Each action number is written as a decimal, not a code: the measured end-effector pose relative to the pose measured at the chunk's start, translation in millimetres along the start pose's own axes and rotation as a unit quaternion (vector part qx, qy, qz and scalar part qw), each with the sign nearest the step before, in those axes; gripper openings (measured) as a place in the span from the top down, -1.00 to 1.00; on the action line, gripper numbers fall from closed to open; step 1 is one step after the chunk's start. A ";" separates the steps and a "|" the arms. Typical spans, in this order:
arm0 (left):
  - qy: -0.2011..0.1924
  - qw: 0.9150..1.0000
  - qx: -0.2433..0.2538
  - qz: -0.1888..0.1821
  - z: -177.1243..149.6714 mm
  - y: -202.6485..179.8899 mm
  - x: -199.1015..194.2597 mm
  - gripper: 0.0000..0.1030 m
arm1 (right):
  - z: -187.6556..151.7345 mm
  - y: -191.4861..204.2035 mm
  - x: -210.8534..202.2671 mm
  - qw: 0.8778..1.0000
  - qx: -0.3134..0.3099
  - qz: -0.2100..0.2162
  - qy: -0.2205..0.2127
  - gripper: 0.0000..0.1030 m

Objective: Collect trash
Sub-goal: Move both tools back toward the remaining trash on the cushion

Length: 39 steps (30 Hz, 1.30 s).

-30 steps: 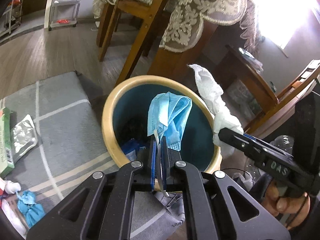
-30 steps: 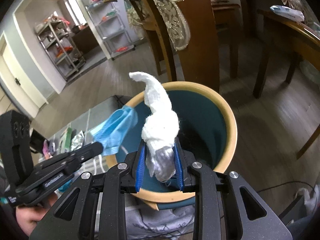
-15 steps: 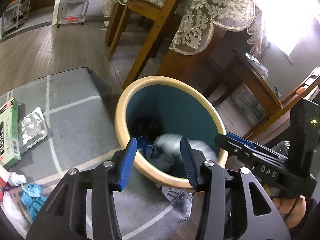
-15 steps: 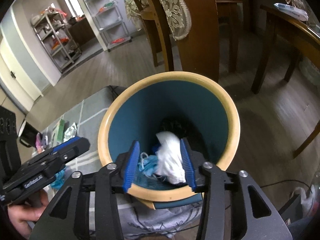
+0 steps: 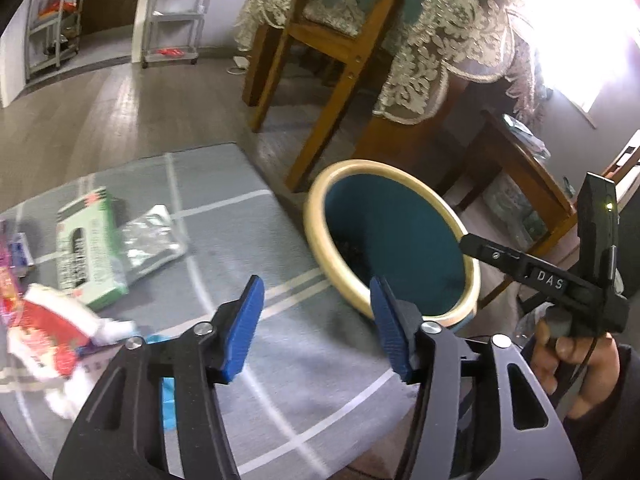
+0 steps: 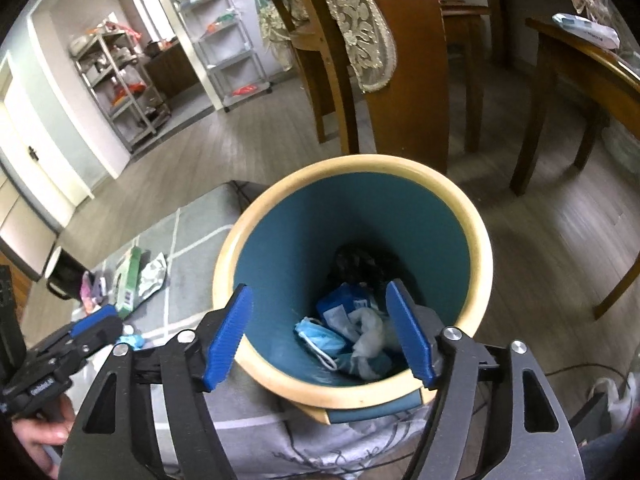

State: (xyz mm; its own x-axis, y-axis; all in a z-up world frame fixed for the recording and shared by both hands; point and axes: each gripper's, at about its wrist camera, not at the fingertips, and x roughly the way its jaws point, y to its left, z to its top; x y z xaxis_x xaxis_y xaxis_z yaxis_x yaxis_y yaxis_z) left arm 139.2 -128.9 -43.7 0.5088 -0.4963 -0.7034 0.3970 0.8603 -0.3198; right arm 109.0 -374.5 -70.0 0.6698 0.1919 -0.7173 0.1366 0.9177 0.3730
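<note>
Hovering over the mouth of the bin (image 6: 472, 240), the right gripper (image 6: 320, 332) has its blue pads wide apart and the jaws are opening, with nothing held between them; only the inside of the bin is seen through the gap. The bin is round, with a pale yellow rim and a teal inner wall. At its bottom lie a light blue face mask (image 6: 320, 336), a crumpled white tissue (image 6: 370, 336) and a blue and white packet (image 6: 340, 308), close together and touching. The left gripper (image 5: 316, 320) is beside the bin, above the grey mat (image 5: 224, 240) with pale lines. Its jaws are also opening and nothing is between the pads. In the left wrist view the bin (image 5: 320, 256) stands at the right edge of the mat, and a hand (image 5: 576, 364) grips the handle of the right gripper just beyond it. More trash is on the mat, well apart from the bin: a green and white box (image 5: 88, 248), a silver foil pouch (image 5: 152, 240) just beside it, and a red and white wrapper (image 5: 44, 332) near the left edge, which is blurred. Behind the bin stand wooden chairs (image 5: 320, 64) and a table with a lace cloth (image 5: 436, 52).
</note>
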 end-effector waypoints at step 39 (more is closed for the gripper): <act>-0.023 0.948 -0.307 0.078 -63.6 214.7 -72.5 -0.28 | -37.5 117.7 12.6 0.986 -0.140 0.092 0.030 -0.47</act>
State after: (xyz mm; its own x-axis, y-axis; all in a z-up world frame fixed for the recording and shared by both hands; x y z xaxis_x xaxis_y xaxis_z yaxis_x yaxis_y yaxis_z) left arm 139.0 99.2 -101.7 0.5624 -0.3508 -0.7487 -0.1980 0.8220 -0.5339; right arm 106.1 -251.0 -57.1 0.6196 0.3756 -0.6892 -0.1943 0.9241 0.3290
